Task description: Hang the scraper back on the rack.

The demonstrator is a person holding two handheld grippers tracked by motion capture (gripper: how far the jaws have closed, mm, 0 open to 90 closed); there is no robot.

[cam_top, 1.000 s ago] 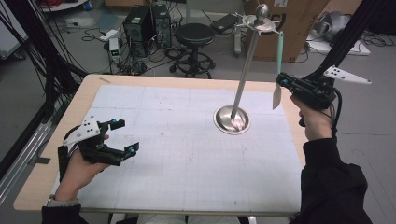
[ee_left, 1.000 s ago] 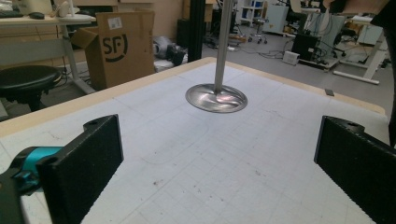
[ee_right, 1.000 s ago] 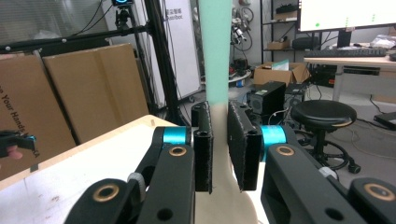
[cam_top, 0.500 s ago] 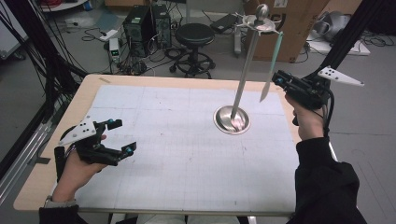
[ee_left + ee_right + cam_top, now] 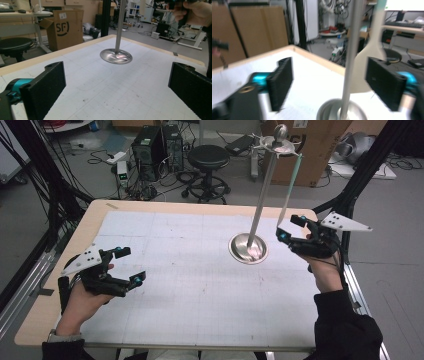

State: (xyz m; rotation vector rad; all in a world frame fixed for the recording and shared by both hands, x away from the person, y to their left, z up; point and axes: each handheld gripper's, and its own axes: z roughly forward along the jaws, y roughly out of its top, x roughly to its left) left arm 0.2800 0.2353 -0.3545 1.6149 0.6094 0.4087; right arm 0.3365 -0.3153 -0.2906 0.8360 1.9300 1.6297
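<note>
Left hand (image 5: 82, 295) rests low at the near left, its forearm coming in from the near edge, and the left gripper (image 5: 131, 266) points right across the scene with jaws spread wide and nothing between them. Over on the right, the right hand (image 5: 325, 270) is raised, arm in a dark sleeve, aiming the right gripper (image 5: 289, 228) leftward. Its jaws have just been opening and now stand well apart, gripping nothing.
</note>
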